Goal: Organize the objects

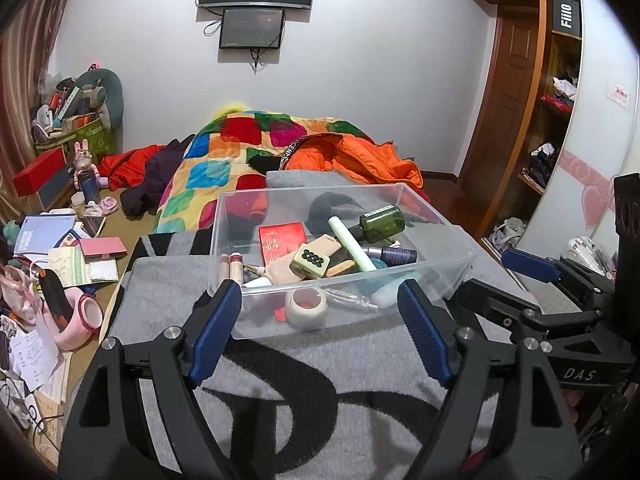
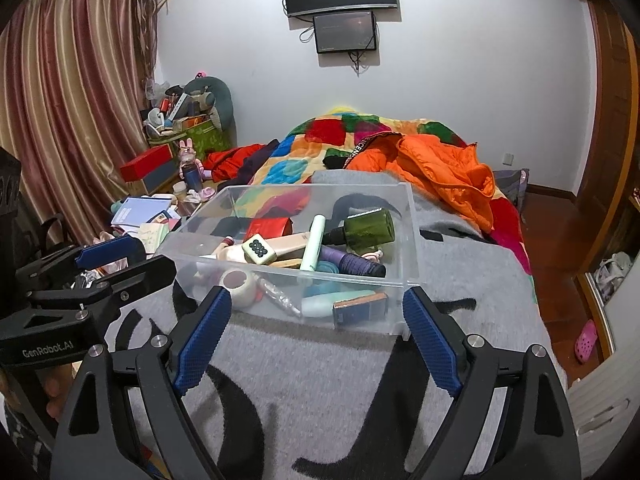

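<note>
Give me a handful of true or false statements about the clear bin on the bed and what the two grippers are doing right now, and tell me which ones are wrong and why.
1. The clear plastic bin sits on a grey blanket. True.
2. The left gripper is clamped on the bin's near wall. False: its jaws stand open, just short of the bin, holding nothing.
3. A green bottle lies on its side inside the bin. True.
4. The roll of tape lies on the blanket outside the bin. False: it is inside, near the front wall.
5. The right gripper holds the mahjong tile. False: it is open and empty; the tile lies in the bin.
</note>
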{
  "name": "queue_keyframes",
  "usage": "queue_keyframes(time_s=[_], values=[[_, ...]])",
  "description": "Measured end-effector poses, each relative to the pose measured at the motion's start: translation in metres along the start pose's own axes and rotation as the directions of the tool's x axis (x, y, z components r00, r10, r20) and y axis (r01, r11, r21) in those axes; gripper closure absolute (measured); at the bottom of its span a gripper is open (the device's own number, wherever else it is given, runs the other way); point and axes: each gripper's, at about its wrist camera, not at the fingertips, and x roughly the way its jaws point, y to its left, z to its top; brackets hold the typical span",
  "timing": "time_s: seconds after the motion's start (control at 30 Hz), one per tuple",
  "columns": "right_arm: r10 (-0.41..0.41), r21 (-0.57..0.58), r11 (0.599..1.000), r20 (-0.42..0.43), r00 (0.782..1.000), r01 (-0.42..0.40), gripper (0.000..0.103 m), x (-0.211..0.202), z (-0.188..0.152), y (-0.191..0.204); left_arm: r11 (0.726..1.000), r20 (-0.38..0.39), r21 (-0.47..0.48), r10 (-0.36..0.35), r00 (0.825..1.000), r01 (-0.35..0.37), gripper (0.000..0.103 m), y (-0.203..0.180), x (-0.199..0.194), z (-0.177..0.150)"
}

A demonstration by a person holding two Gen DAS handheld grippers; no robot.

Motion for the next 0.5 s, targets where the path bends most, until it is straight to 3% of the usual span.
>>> queue_keyframes(time_s=[0.5], values=[[0.004, 0.013, 1.000, -0.013, 1.000, -0.004, 0.017, 0.0012, -0.0015, -0.0015, 1.000, -0.013, -0.015, -0.004, 1.000, 0.004, 0.021, 0.0007, -0.0007, -0.0044]])
